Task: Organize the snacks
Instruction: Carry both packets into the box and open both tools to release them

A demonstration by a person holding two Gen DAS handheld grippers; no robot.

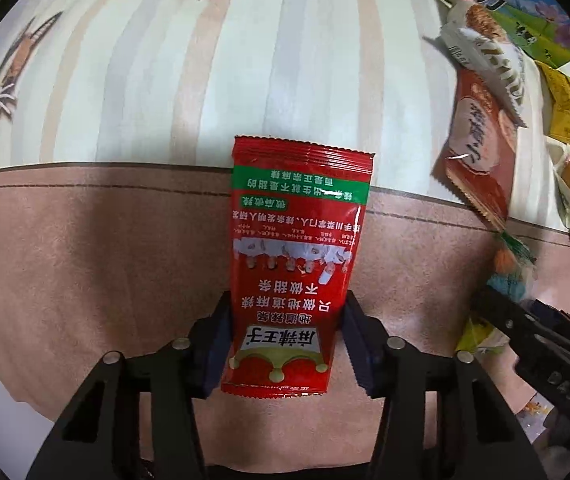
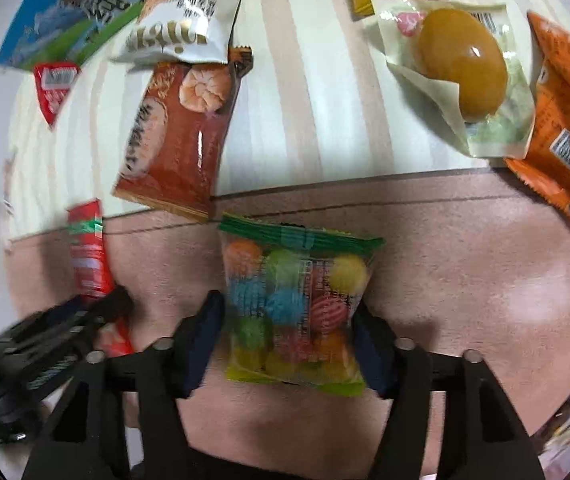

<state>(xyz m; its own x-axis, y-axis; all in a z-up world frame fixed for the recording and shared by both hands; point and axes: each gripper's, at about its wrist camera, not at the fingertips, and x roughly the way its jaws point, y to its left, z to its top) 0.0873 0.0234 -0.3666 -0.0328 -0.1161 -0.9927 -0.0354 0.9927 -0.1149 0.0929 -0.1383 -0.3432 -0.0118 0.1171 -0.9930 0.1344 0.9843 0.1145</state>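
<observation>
Red spicy-strip packet sat centre of the left wrist view, lower half pinched betw. left gripper, jaws nearly closed on its sides. Candy bag sat centre-low in the right wrist view, right gripper clamped on it, jaws partly apart. Both hung over the pink mat. Loose pile of snacks, incl. shrimp-cracker pack and egg pouch, lay in the upper frame. Best approach, imo: keep the grip firm and lift straight, w/o dragging neighbours.

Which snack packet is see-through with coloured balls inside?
The clear bag with the green top seal, clamped in the right gripper. The other packets are printed, except one holding a brown egg.
</observation>
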